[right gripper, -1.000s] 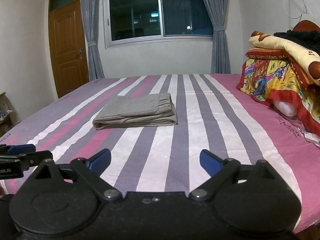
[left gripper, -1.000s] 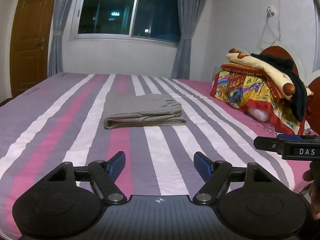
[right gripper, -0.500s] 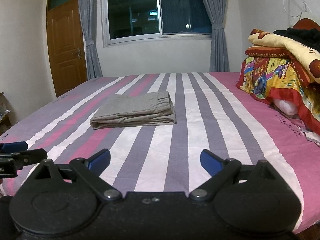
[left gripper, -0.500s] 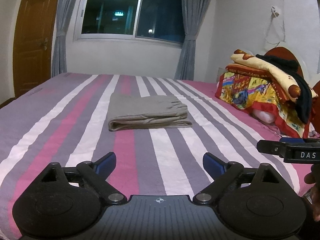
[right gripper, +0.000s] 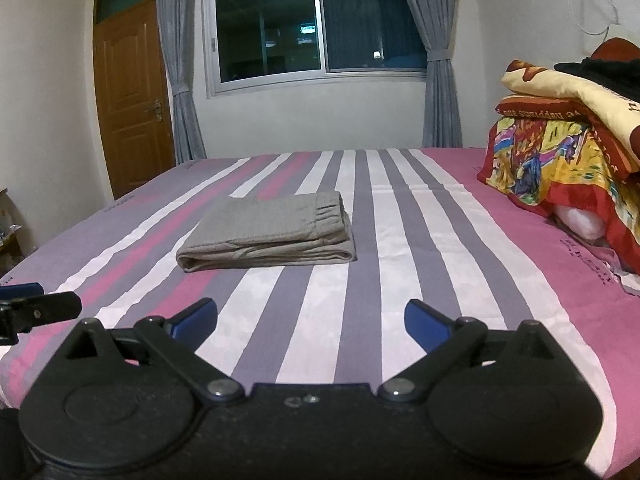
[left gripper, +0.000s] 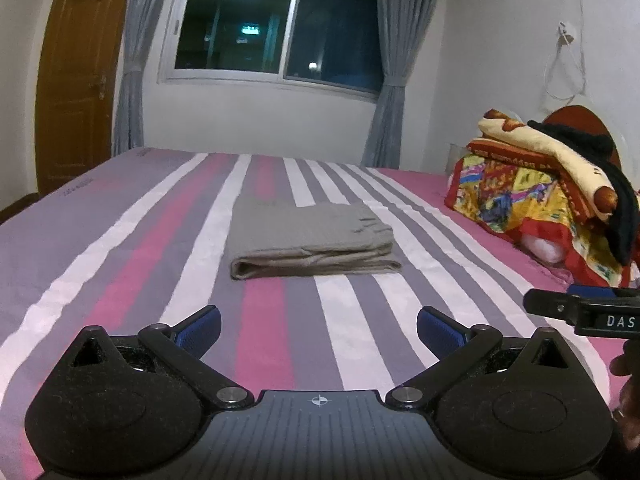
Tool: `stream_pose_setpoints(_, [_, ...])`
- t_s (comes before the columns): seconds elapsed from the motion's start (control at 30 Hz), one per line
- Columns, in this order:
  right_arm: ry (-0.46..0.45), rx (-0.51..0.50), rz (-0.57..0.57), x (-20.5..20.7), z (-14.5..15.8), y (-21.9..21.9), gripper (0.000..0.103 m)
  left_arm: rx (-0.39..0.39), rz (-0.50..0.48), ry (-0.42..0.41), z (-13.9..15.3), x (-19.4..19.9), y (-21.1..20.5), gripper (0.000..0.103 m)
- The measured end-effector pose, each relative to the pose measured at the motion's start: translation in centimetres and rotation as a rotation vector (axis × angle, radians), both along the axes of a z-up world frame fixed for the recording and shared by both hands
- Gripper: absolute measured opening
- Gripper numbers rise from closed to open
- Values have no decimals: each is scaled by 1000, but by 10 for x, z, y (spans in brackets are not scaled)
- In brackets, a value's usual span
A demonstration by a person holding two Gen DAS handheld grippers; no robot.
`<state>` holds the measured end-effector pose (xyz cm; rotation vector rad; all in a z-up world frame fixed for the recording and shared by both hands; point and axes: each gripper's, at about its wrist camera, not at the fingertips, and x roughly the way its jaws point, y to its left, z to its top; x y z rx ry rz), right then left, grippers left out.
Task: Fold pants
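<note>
The grey pants [left gripper: 310,242] lie folded into a compact rectangle in the middle of the striped bed [left gripper: 120,248]; they also show in the right wrist view [right gripper: 268,236]. My left gripper [left gripper: 318,326] is open and empty, held above the bed's near edge, well short of the pants. My right gripper [right gripper: 310,320] is open and empty, also near the front edge and apart from the pants. The right gripper shows at the right edge of the left wrist view [left gripper: 584,312]; the left gripper shows at the left edge of the right wrist view [right gripper: 36,310].
A pile of colourful blankets with a black garment [left gripper: 552,196] sits at the bed's right side by the headboard; it also shows in the right wrist view [right gripper: 560,152]. A window with grey curtains [left gripper: 276,32] and a wooden door [right gripper: 132,96] lie beyond the bed.
Both grippers have drawn back and tilted slightly. The left gripper's jaws have opened wider. The folded pants have not moved.
</note>
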<state>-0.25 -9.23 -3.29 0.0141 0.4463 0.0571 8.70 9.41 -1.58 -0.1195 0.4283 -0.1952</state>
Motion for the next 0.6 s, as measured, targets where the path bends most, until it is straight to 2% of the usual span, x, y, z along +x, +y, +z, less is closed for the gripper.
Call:
stream_pose_setpoints(0.27, [-11,9,-23,20,6,-5,100,27,61,-56,9,20,-1,103])
stream_pose_setpoints(0.37, [-12,9,-25,27,7,-7,100,6,58,-58,10,28,0,103])
stream_pose_setpoints(0.6, [-13,11,-30,40,8,-8,100,15,54,-64,13,42,-2,103])
